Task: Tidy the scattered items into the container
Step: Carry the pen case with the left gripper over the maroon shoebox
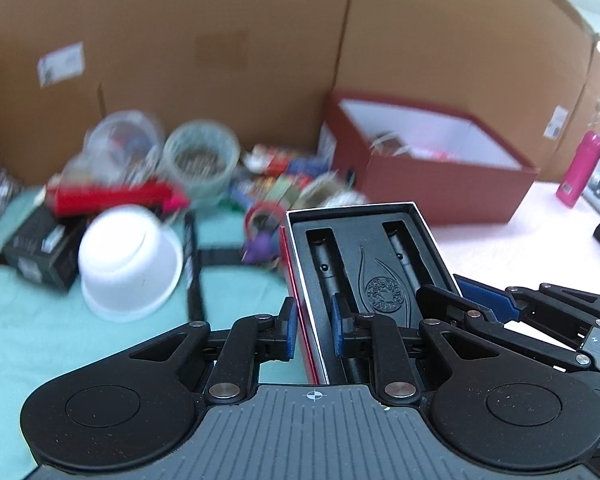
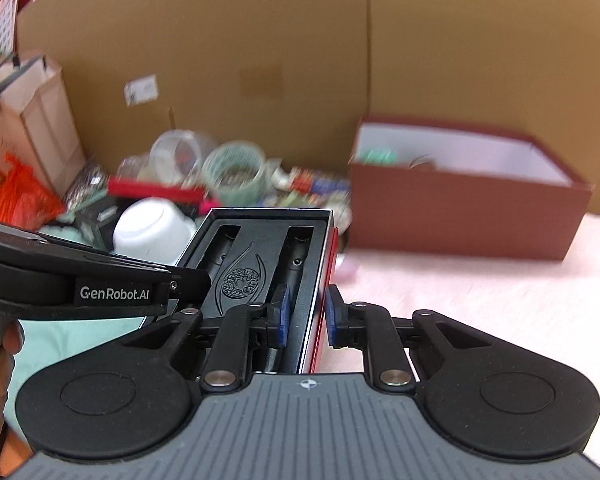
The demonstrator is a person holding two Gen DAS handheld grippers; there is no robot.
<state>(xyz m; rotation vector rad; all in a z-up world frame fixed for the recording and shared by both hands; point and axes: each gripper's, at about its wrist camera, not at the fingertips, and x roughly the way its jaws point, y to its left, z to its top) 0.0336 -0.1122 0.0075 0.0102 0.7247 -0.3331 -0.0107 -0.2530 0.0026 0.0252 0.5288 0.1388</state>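
An open black pen case with red sides holds two dark pens in a foam insert. It is lifted off the table between both grippers. My left gripper is shut on its left wall, blue pads on either side of the rim. My right gripper is shut on the right wall of the case, and its blue pad also shows in the left wrist view. The left gripper reaches in from the left in the right wrist view. The dark red container, white inside, stands open behind with a few items in it.
A pile lies left of the container: an upturned white bowl, glass jars, a long red box and a black box on a teal cloth. A cardboard wall backs the table. A pink bottle stands far right.
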